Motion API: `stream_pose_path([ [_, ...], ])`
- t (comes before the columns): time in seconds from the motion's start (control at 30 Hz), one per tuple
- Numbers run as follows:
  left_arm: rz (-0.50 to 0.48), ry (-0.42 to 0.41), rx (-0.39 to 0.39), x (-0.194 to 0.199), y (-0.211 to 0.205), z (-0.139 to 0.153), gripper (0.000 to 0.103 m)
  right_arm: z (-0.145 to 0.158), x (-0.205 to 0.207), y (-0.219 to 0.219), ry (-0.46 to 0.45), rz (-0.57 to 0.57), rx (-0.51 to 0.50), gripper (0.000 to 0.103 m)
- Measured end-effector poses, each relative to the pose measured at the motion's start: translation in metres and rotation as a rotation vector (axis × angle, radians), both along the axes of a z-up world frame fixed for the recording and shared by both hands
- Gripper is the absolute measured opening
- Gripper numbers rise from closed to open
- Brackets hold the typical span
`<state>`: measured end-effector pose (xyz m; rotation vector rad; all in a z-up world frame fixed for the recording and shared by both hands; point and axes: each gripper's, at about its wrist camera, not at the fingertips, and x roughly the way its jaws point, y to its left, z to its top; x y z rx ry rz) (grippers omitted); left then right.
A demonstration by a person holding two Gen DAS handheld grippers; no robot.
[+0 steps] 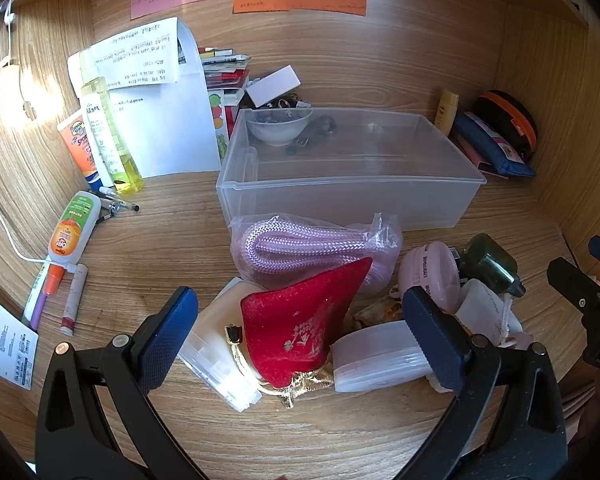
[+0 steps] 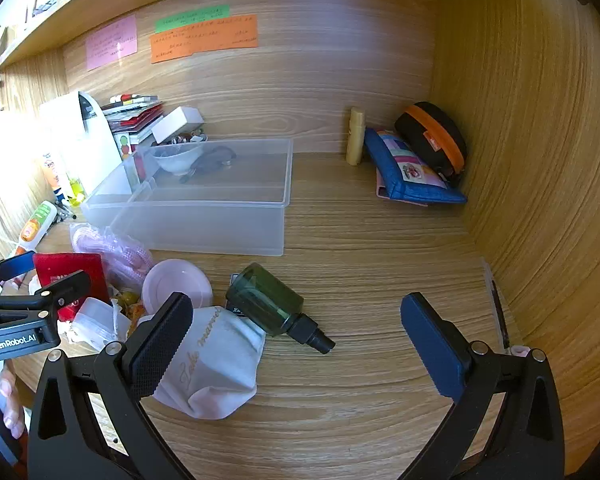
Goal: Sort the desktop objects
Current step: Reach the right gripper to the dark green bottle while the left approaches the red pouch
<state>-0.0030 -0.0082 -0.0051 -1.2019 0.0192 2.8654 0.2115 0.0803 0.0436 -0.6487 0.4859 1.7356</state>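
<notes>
Left wrist view: left gripper (image 1: 300,332) jaws spread wide, empty, over red pouch (image 1: 300,320) at lower centre; clear bin (image 1: 348,196) above; grasp pending. Right wrist view: right gripper (image 2: 296,340) released, green bottle (image 2: 276,304) between jaws; next, close.

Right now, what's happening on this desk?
A person holds a gripper in each hand over a cluttered wooden desk; both are open and hold nothing. The left gripper hovers over a red pouch in a heap beside a bagged pink rope. The right gripper is near a dark green bottle lying on its side. The clear bin looks empty; sorting hasn't visibly begun.
</notes>
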Motion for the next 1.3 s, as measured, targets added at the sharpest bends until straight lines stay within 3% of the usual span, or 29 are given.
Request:
stream_pose_path([
  [0.37,-0.028,0.013,0.012,-0.001,-0.005,0.003,0.103,-0.001,-0.002,0.001,0.024,0.026,-0.011,0.103],
  [0.57,-0.145,0.012,0.013,-0.007,-0.012,0.016,0.103,-0.001,-0.005,0.001,0.014,0.065,-0.002,0.103],
  [0.73,-0.243,-0.028,0.019,-0.015,-0.017,0.024,0.103,0.000,-0.001,0.007,0.033,0.094,-0.016,0.103],
  [1.0,-0.277,-0.160,0.056,-0.015,-0.034,0.006,0.103,-0.009,0.005,0.039,0.022,0.158,-0.101,0.099],
  [1.03,-0.270,-0.168,0.054,-0.014,-0.036,0.004,0.101,-0.012,0.004,0.042,0.018,0.168,-0.116,0.096],
  [1.1,-0.267,-0.178,0.050,-0.013,-0.038,0.000,0.078,-0.019,0.000,0.051,0.005,0.203,-0.153,0.089],
  [1.23,-0.270,-0.188,0.059,-0.014,-0.038,-0.003,0.075,-0.037,-0.008,0.066,-0.003,0.256,-0.243,0.083],
  [1.3,-0.280,-0.184,0.065,-0.014,-0.038,-0.003,0.068,-0.043,-0.010,0.071,-0.008,0.267,-0.269,0.076],
])
